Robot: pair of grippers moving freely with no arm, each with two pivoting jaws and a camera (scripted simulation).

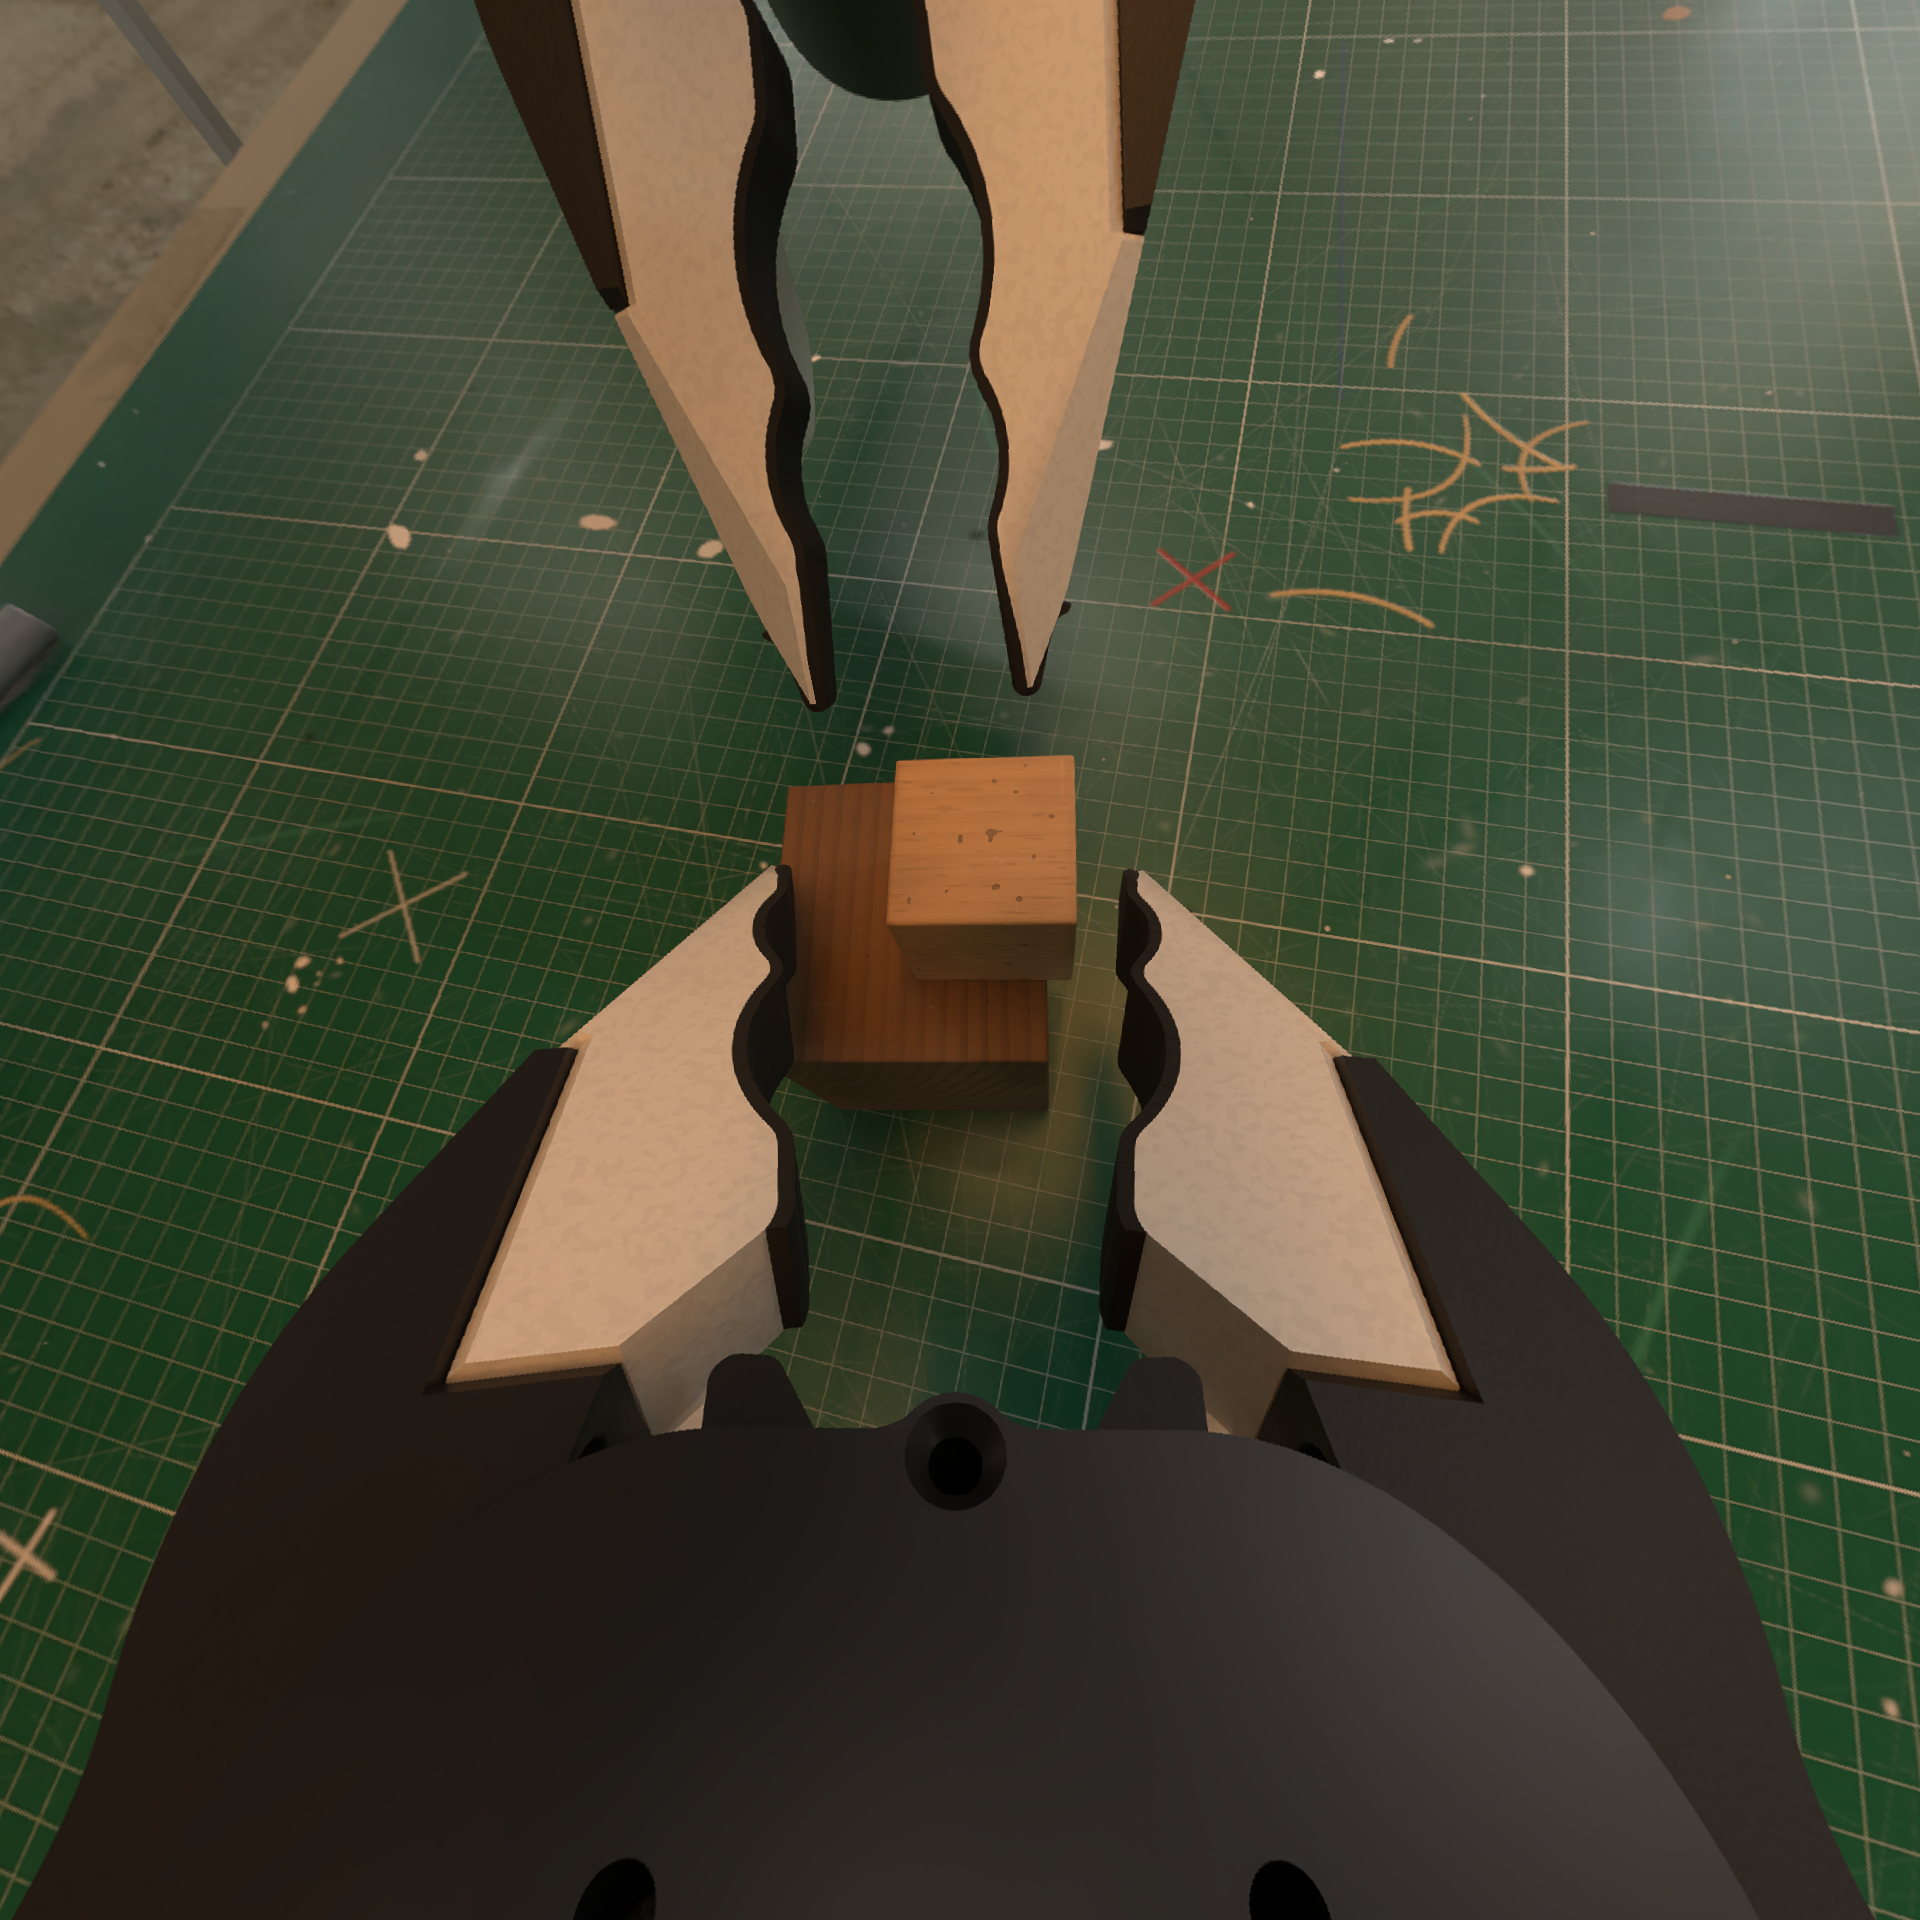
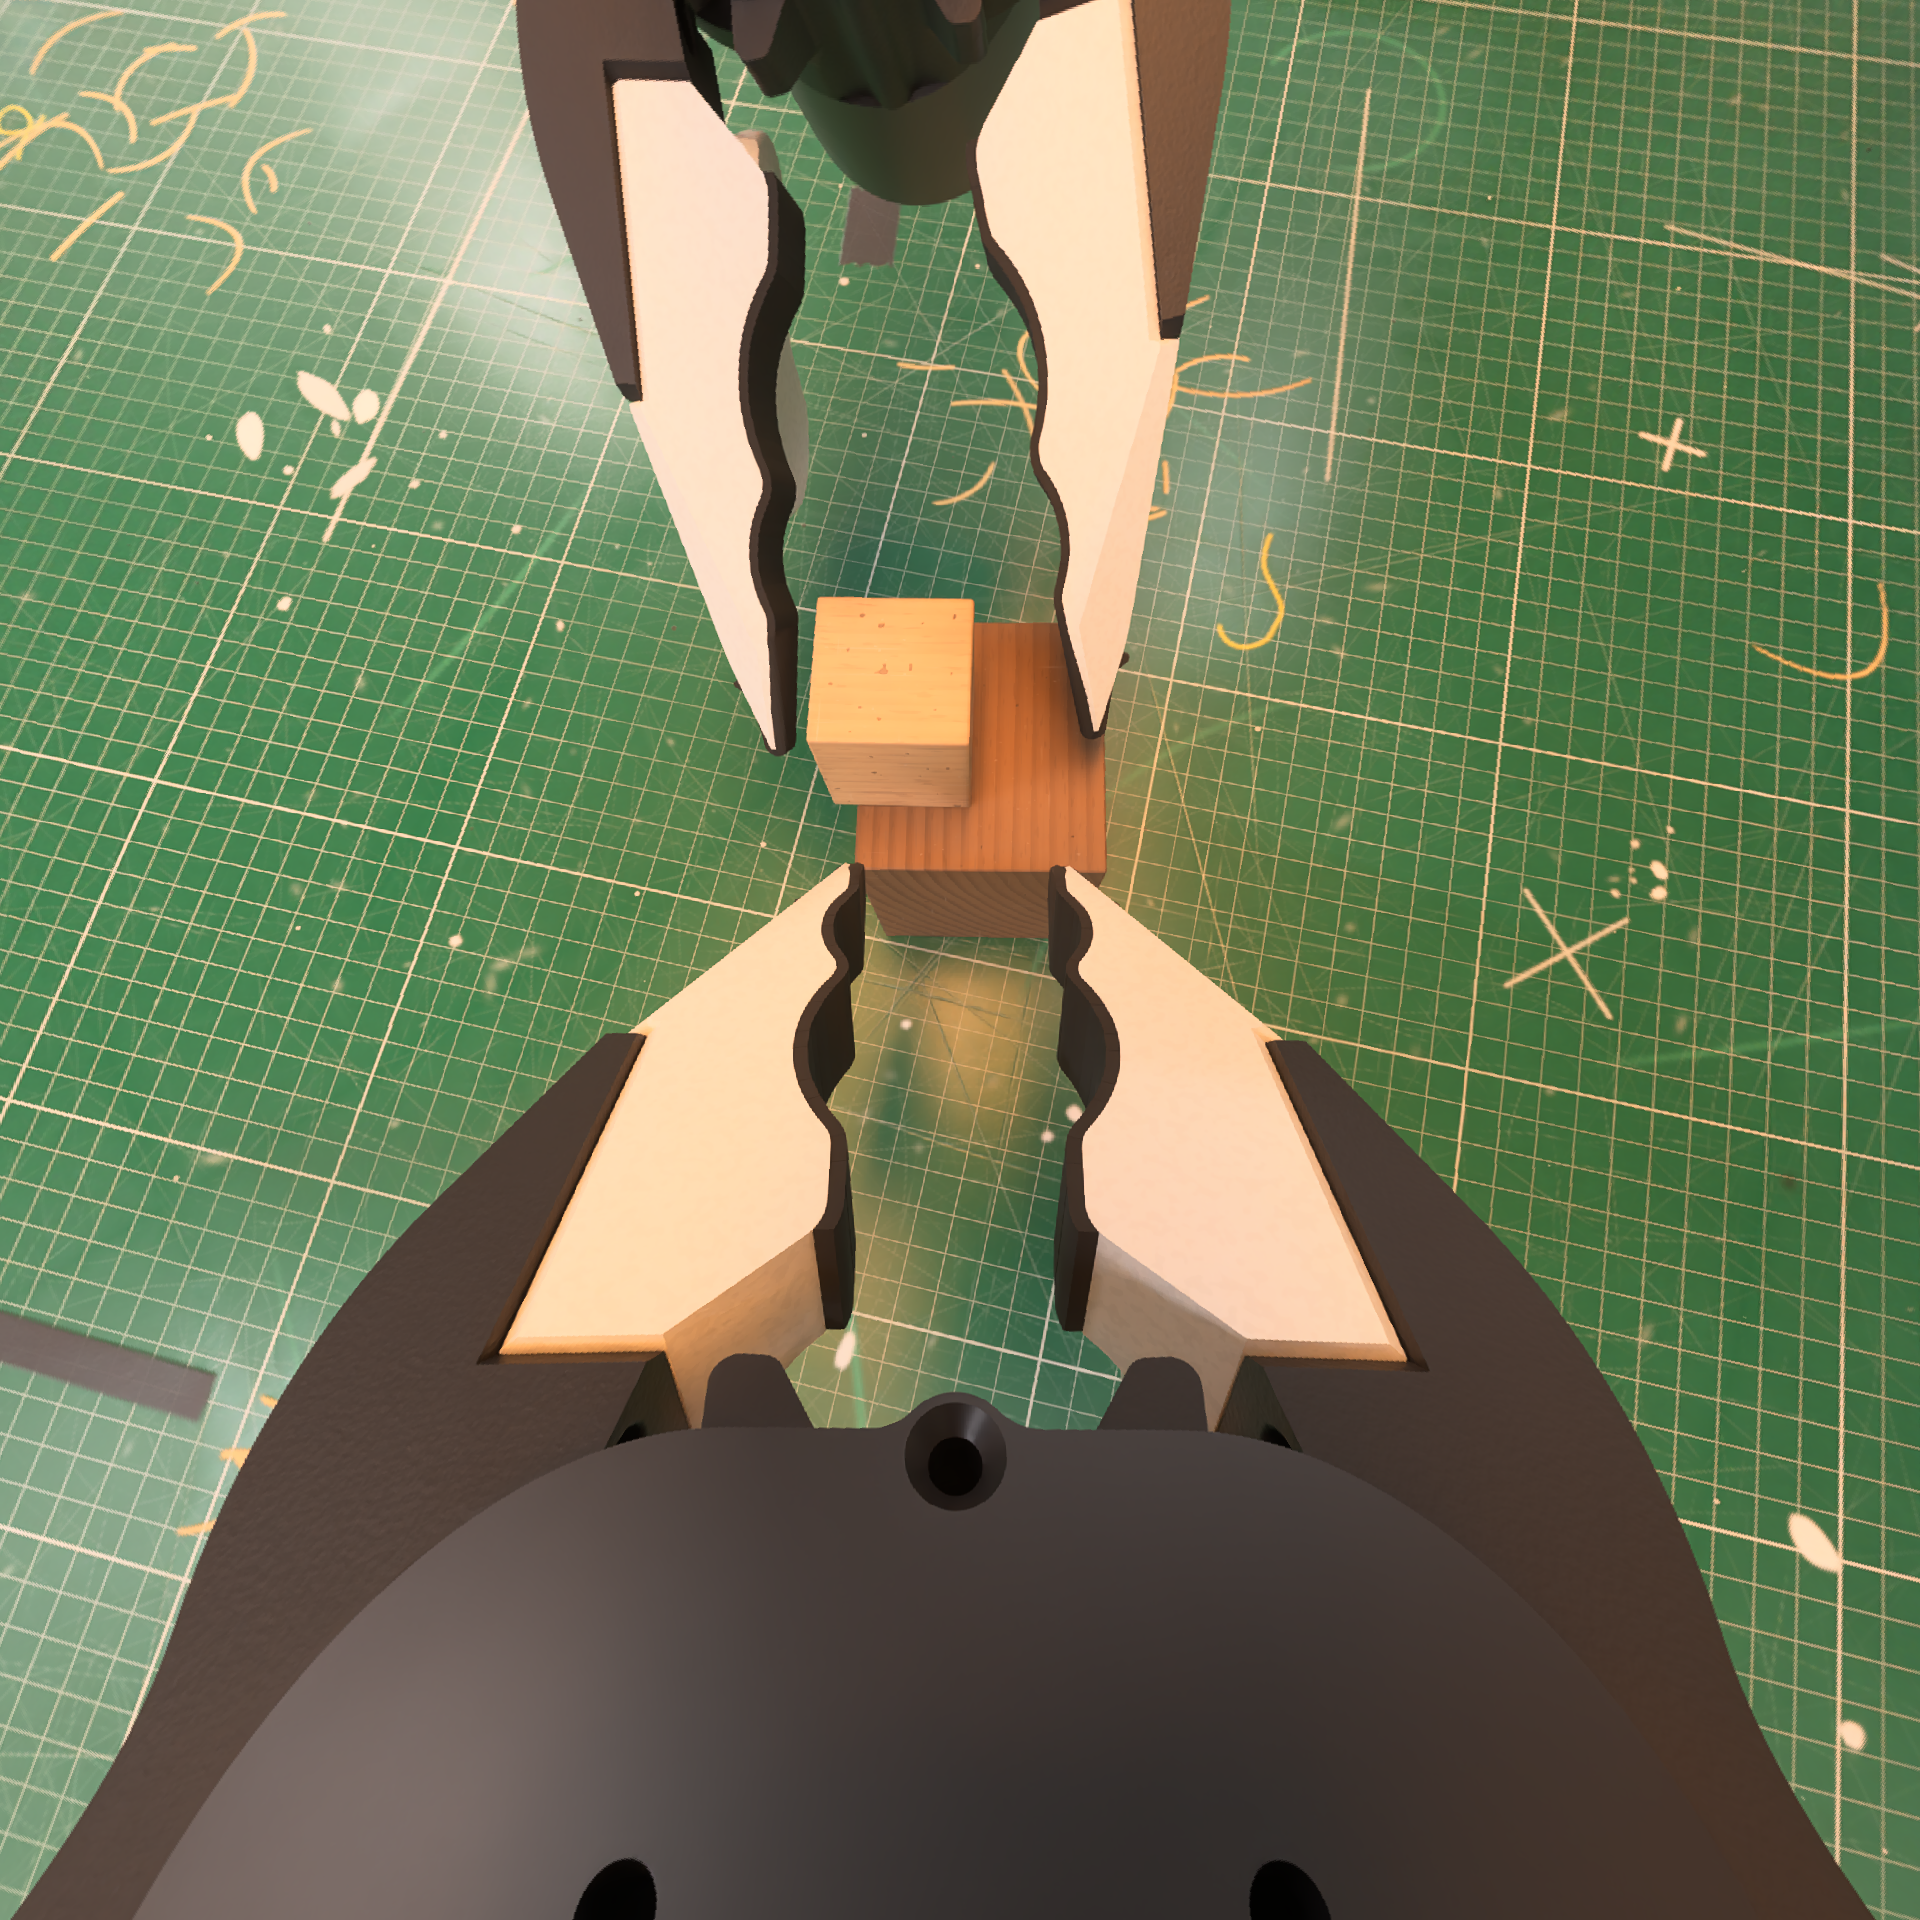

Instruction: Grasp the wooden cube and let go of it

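A small light wooden cube (image 1: 982,862) sits on top of a larger dark brown wooden block (image 1: 914,1039), offset toward one corner. Both rest on the green cutting mat (image 1: 1455,1039). My left gripper (image 1: 956,883) is open, with a finger on each side of the stack. Its left finger is close against the dark block and its right finger stands apart. My right gripper (image 1: 923,694) faces it from the far side, open more narrowly and empty, with its tips just short of the stack. In the right wrist view the light cube (image 2: 891,691) and dark block (image 2: 1029,790) lie beyond my right gripper (image 2: 956,873), between the fingers of the left gripper (image 2: 935,736).
The mat carries grid lines, scratches, orange scribbles and pale paint specks. A dark tape strip (image 1: 1751,509) lies to the right, also in the right wrist view (image 2: 104,1371). The mat's edge and table border (image 1: 156,281) run along the upper left.
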